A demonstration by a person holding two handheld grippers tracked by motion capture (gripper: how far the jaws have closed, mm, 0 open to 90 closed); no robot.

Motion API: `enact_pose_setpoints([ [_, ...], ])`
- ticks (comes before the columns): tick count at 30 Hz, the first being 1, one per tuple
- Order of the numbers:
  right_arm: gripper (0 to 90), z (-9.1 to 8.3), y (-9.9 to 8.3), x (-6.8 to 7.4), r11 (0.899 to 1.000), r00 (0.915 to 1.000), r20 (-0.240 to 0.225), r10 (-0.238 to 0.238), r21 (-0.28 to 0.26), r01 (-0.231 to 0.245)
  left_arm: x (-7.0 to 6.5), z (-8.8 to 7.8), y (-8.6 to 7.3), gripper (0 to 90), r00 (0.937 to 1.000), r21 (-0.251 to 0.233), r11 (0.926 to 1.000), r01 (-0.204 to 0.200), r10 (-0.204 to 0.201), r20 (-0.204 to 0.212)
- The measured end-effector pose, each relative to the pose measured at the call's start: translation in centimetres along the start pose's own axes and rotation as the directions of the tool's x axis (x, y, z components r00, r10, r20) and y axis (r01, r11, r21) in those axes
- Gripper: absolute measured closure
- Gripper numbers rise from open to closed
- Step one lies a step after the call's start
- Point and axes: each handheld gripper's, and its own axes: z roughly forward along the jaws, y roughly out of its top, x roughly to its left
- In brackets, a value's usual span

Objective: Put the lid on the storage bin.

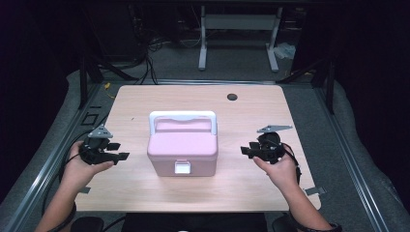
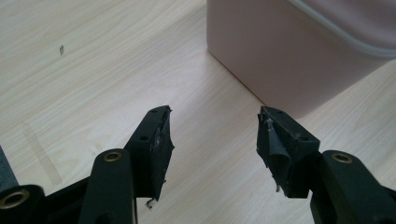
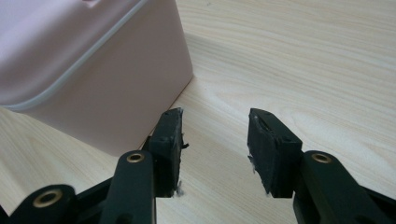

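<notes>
A pink lidded box with a white handle and a white front latch stands in the middle of the wooden table. My left gripper hovers to the box's left, open and holding nothing. My right gripper hovers to its right, also open with nothing between its jaws. In the left gripper view the box lies ahead of the open gripper, apart from it. In the right gripper view the box sits ahead at the left of the open gripper.
A dark round hole marks the table's far side. Metal rails run along both sides of the table. Behind it stand a white frame and cables on the floor.
</notes>
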Motion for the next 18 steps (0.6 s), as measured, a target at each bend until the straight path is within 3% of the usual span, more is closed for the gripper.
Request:
enact_pose_setpoints([
  [14,55.7,1.4,-1.9,-0.9,0.999,0.9985,0.033,0.044,-0.011,-0.044,0.0,2.3,-2.3,44.8,0.9993,0.000,0.9996,0.029,-0.029,-0.024],
  [15,55.7,1.6,-2.1,-0.9,0.999,0.9975,0.058,0.041,-0.006,-0.040,0.0,2.5,-2.5,44.8,0.9992,-0.009,0.9994,0.034,-0.034,-0.021],
  [18,55.3,2.2,-2.8,-1.0,0.999,0.9983,0.047,0.034,0.012,-0.034,-0.3,3.2,-3.0,44.7,0.9994,-0.011,0.9996,0.025,-0.025,-0.022],
])
